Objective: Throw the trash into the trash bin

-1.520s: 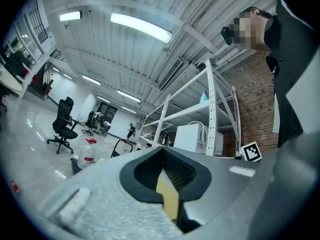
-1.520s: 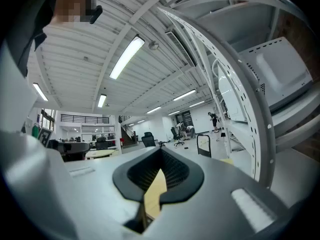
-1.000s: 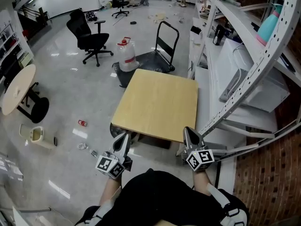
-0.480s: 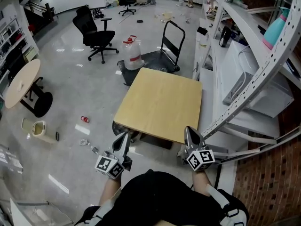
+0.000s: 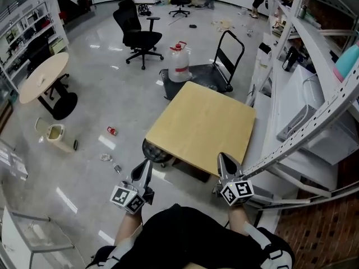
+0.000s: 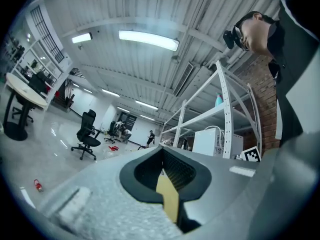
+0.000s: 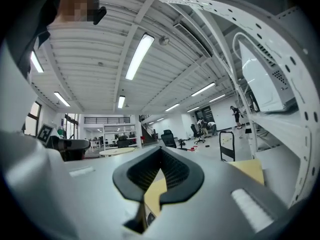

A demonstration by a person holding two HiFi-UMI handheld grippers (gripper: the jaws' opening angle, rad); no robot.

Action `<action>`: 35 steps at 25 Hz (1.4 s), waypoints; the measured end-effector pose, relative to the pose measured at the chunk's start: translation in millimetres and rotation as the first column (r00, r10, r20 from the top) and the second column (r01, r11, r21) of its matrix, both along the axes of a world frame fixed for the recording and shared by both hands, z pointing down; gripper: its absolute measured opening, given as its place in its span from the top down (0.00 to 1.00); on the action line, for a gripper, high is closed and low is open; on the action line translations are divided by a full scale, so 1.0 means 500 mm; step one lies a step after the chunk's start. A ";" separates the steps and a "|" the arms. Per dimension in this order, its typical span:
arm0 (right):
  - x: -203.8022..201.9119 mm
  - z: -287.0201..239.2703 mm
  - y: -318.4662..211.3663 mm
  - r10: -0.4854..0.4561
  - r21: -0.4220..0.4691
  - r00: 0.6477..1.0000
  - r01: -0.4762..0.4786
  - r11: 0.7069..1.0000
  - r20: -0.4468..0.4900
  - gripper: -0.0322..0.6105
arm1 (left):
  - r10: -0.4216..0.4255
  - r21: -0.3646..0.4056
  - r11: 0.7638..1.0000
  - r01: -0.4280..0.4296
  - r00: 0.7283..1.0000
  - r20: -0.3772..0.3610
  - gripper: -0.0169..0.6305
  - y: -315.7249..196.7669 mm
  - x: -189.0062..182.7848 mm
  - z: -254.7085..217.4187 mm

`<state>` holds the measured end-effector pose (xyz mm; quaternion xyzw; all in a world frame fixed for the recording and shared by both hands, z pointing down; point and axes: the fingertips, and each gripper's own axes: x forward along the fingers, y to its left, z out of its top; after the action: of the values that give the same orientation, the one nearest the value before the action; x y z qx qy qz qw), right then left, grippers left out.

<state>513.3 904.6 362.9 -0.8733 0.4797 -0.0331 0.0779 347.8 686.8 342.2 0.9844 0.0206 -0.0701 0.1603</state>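
office lab, swivel chair [image 5: 138,33], metal shelving [image 5: 320,46]

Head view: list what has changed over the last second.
The view swung left: the square wooden table, black office chair and small beige trash bin all slid rightward in frame, and more floor shows at left. Nothing was taken or released. The left gripper and right gripper stay shut and empty, low in frame.

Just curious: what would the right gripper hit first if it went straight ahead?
Probably the square light wooden table top, whose near edge lies just ahead of the right gripper, though height is unclear and it might skim over.
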 end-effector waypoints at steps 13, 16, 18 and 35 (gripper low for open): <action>-0.038 0.016 -0.144 -0.249 0.027 0.968 0.248 0.968 0.033 0.94 | -0.257 0.032 0.966 0.256 0.965 0.041 0.97 -0.033 -0.145 -0.002; -0.069 0.013 -0.189 -0.324 0.025 0.946 0.323 0.946 0.026 0.94 | -0.324 0.041 0.946 0.323 0.945 0.037 0.97 -0.050 -0.193 0.004; -0.088 0.014 -0.210 -0.367 0.013 0.930 0.367 0.930 0.020 0.94 | -0.379 0.038 0.925 0.377 0.925 0.039 0.97 -0.059 -0.225 0.006; -0.254 -0.004 -0.436 -0.533 -0.039 0.846 0.533 0.845 0.001 0.94 | -0.615 0.045 0.788 0.615 0.789 -0.013 0.97 -0.185 -0.480 -0.053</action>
<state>386.4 686.6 360.7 -0.7074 0.7029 -0.0582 0.0466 107.7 594.3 315.5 0.9411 -0.2992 -0.1166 0.1059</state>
